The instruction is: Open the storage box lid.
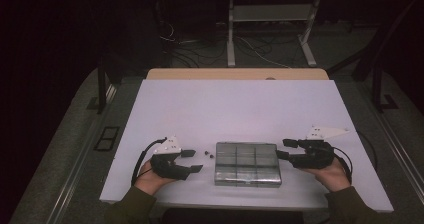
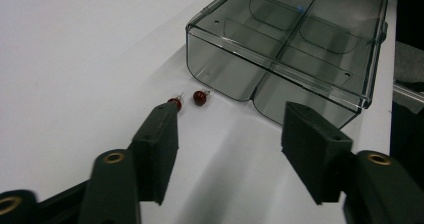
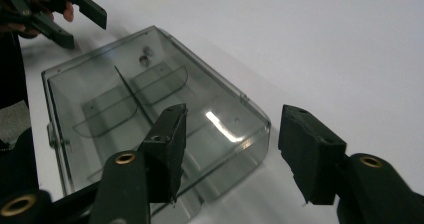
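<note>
Box (image 1: 247, 164), clear smoky plastic with inner dividers and its lid down, lies flat on the white table (image 1: 235, 109), near the person's edge and about midway between the two hands. Two small red beads (image 2: 200, 97) on pins lie on the table just left of the box, apart from its wall. Left gripper (image 1: 195, 161) sits left of the box, beyond the beads, its jaws spread with nothing between them; one jaw tip is right by a bead. Right gripper (image 1: 285, 148) hovers at the box's right end, jaws spread, one jaw above the lid corner, not pressing it.
</note>
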`<control>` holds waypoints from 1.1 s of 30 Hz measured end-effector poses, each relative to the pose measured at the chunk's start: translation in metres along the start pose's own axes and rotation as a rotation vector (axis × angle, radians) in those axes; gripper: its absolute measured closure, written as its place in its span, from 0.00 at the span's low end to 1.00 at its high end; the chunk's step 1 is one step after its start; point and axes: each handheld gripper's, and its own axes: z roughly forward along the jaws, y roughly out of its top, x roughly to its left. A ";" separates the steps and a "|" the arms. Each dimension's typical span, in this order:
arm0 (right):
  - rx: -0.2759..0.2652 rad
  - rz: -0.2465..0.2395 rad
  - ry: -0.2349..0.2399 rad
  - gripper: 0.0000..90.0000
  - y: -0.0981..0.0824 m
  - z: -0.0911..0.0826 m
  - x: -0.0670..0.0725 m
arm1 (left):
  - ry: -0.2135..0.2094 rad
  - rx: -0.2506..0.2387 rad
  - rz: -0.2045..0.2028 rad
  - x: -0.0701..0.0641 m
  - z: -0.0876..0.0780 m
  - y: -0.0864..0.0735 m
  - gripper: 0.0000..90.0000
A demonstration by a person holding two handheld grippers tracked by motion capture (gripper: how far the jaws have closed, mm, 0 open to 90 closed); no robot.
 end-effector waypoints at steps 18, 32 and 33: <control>0.056 -0.009 0.030 0.96 -0.029 -0.019 0.005 | -0.071 0.020 -0.001 -0.017 -0.002 0.004 0.99; 0.075 -0.005 0.066 0.99 -0.039 -0.023 0.013 | -0.179 0.071 0.052 -0.031 0.014 0.004 0.99; 0.076 -0.006 0.069 0.99 -0.039 -0.023 0.014 | -0.185 0.074 0.055 -0.033 0.015 0.004 0.99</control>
